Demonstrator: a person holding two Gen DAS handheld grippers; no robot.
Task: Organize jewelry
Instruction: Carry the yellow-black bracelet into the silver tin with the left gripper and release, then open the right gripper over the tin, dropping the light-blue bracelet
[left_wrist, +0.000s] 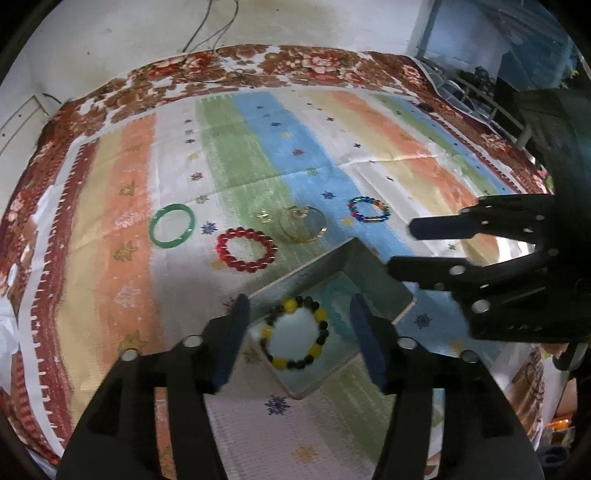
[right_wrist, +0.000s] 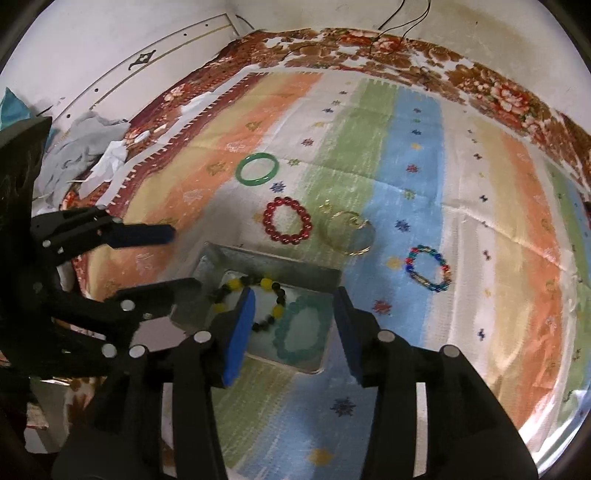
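left claw (left_wrist: 299, 332) jaws apart, empty, over tray (left_wrist: 373, 273) | yellow-black bracelet (left_wrist: 295, 334) lies inside, teal bracelet (right_wrist: 301, 328) beside it at 3 o'clock | right claw (right_wrist: 295, 328) jaws apart, empty | red bracelet (left_wrist: 246, 250), green bangle (left_wrist: 172, 226) wait on worktop cloth (left_wrist: 258, 147) at 11 o'clock, likely next

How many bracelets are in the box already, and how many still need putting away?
Done: two, the yellow-and-black bracelet and teal bracelet, lie in the metal box. Both grippers are open, holding nothing. Left on the cloth: green bangle, red bracelet, gold hoops, multicoloured bracelet.
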